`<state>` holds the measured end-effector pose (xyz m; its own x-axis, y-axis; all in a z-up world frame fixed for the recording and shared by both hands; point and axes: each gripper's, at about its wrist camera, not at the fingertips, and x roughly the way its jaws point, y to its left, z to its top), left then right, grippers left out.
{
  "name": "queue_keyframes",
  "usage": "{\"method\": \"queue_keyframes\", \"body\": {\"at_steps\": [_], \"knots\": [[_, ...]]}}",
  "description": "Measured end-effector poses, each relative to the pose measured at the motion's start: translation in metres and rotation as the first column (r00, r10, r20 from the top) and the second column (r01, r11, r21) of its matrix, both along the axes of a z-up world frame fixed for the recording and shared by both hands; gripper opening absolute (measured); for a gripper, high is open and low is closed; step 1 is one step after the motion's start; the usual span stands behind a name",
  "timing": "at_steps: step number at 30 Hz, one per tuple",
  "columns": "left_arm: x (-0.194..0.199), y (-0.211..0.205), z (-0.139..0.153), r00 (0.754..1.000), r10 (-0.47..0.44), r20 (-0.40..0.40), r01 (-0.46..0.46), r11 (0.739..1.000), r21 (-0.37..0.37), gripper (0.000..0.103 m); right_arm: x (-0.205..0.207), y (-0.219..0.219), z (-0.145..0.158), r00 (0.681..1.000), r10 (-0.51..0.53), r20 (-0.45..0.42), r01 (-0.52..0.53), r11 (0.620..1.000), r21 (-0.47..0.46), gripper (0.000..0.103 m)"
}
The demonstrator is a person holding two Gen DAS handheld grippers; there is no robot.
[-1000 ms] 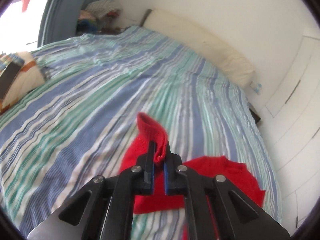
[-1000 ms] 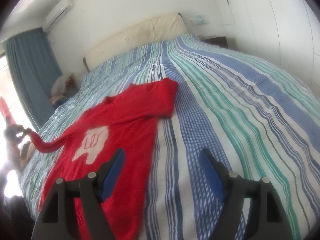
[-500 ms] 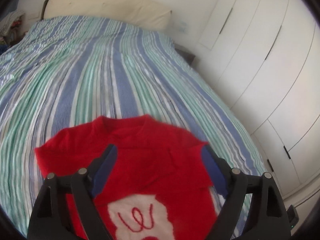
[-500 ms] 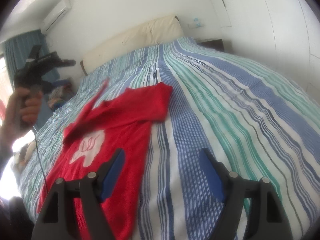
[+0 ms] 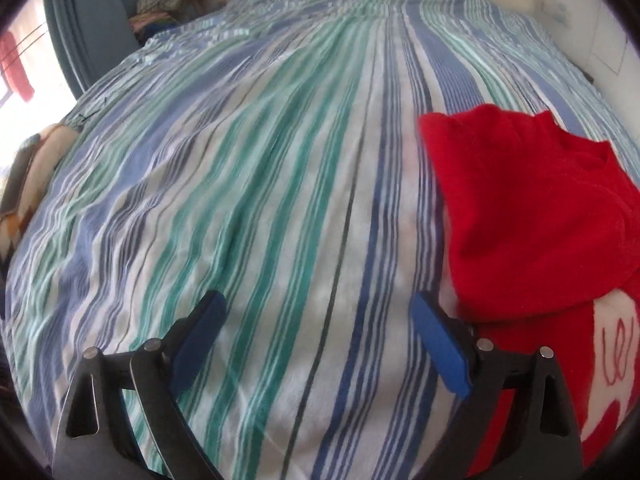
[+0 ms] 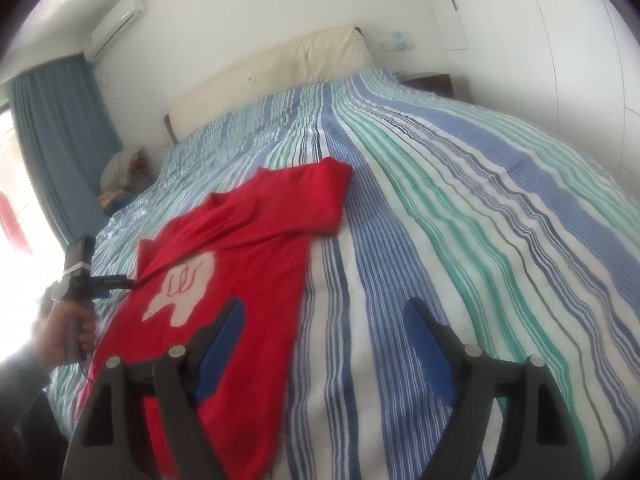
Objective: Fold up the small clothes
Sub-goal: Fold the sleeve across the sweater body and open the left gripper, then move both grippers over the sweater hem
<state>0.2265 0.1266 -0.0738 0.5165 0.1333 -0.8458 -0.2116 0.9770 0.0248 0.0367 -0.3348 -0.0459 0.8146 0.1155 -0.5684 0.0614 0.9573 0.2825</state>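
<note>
A small red sweater (image 6: 256,248) with a white patch on its front lies flat on the striped bedspread (image 6: 460,208). Both sleeves are folded in across the chest. In the left wrist view the sweater (image 5: 532,216) is at the right, the folded sleeve on top. My left gripper (image 5: 320,344) is open and empty, low over the bedspread just left of the sweater. It also shows in the right wrist view (image 6: 120,280) at the sweater's left edge. My right gripper (image 6: 324,332) is open and empty, over the sweater's right edge near the hem.
A cream headboard (image 6: 272,76) stands at the far end of the bed. A pile of clothes (image 6: 124,176) sits by the blue curtain (image 6: 60,136). White wardrobe doors (image 6: 560,40) line the right side. A patterned cloth (image 5: 28,172) lies at the bed's left edge.
My left gripper let go of the left sleeve, which now lies folded across the chest. It opened and swung back to the sweater's left side. My right gripper stayed open and drew slightly closer.
</note>
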Motion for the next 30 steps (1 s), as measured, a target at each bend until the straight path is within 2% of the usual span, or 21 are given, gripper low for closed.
{"method": "queue_keyframes", "body": {"at_steps": [2, 5, 8, 11, 16, 19, 26, 30], "knots": [[-0.027, 0.007, 0.015, 0.998, -0.029, 0.058, 0.032, 0.998, -0.06, 0.095, 0.001, -0.001, -0.001, 1.0, -0.005, -0.005, 0.005, 1.0, -0.002, 0.08], [-0.061, 0.011, 0.037, 0.987, -0.064, 0.145, 0.069, 0.997, -0.033, 0.097, 0.004, -0.007, -0.002, 1.0, -0.024, 0.0, 0.024, 0.999, 0.033, 0.08], [-0.089, 0.014, 0.058, 0.973, -0.09, 0.211, 0.092, 0.996, 0.0, 0.098, 0.005, -0.007, -0.001, 0.999, -0.041, 0.003, 0.041, 0.999, 0.013, 0.08], [-0.104, 0.021, 0.074, 0.963, -0.099, 0.252, 0.102, 0.995, 0.002, 0.099, 0.005, -0.007, -0.002, 0.999, -0.054, 0.0, 0.054, 0.998, -0.009, 0.08], [-0.119, 0.022, 0.088, 0.946, -0.117, 0.303, 0.136, 0.99, -0.041, 0.1, 0.0, -0.002, 0.003, 0.997, -0.073, 0.032, 0.075, 0.995, -0.072, 0.08], [-0.132, 0.011, 0.081, 0.945, -0.143, 0.295, 0.17, 0.983, -0.068, 0.101, -0.004, 0.003, 0.007, 0.996, -0.071, 0.06, 0.078, 0.99, -0.121, 0.08], [-0.147, -0.013, 0.039, 0.971, -0.135, 0.197, 0.165, 0.976, -0.145, 0.101, -0.009, 0.008, 0.006, 0.996, -0.061, 0.06, 0.071, 0.984, -0.165, 0.08], [-0.155, -0.021, 0.034, 0.971, -0.136, 0.194, 0.162, 0.979, -0.124, 0.101, -0.01, 0.005, 0.005, 0.995, -0.075, 0.059, 0.083, 0.983, -0.165, 0.08]]}}
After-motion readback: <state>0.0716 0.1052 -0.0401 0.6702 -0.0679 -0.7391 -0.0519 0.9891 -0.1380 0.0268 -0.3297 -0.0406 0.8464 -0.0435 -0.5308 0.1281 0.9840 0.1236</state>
